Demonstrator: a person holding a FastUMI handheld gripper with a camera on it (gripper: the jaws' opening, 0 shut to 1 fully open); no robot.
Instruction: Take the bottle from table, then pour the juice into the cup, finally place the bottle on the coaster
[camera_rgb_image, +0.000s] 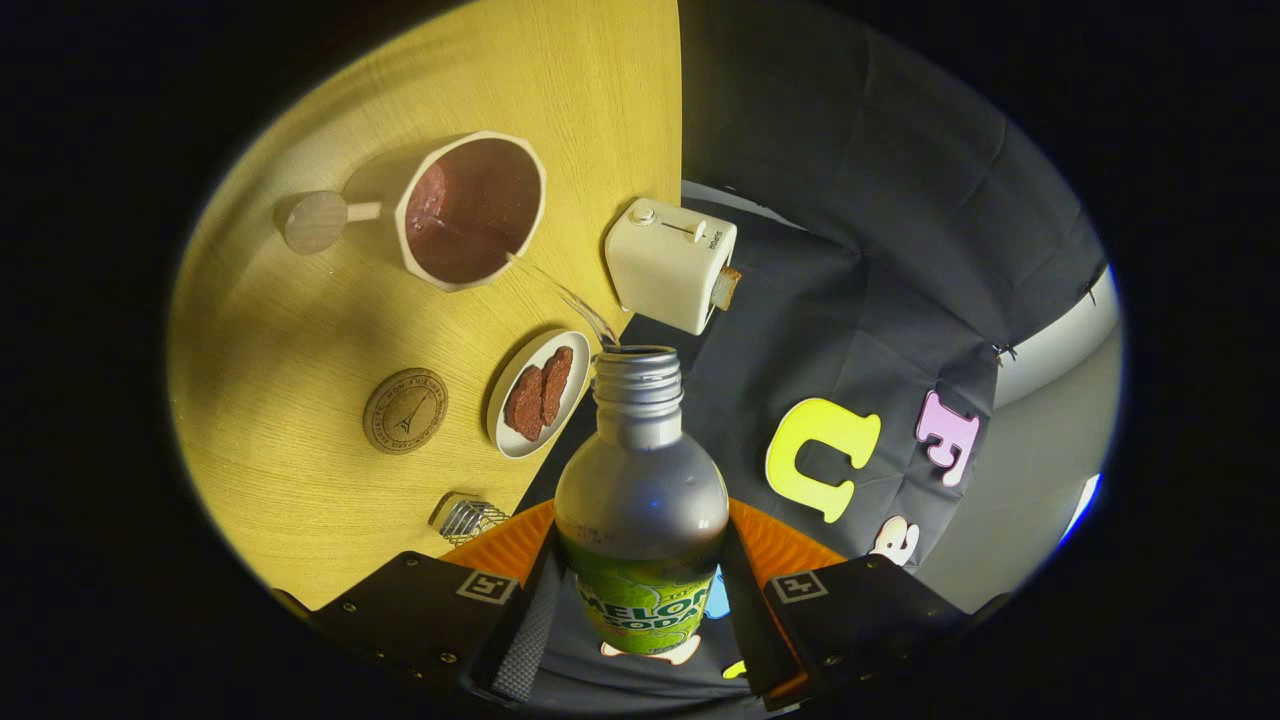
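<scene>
While the claw grips the tilted silver green-labelled bottle, a thin stream runs into the white cup; round wooden coaster, plate of brown slices and white toaster sit nearby on the yellow tabletop.

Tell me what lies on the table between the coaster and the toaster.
In the gripper view, a small white plate holding two dark slices sits between the coaster and the toaster. The tool grips the bottle.

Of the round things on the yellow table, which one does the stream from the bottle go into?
The cup, the deep one with a handle, beyond the claw, which is shut on the bottle. The plate holds food, and the flat coaster is bare.
</scene>
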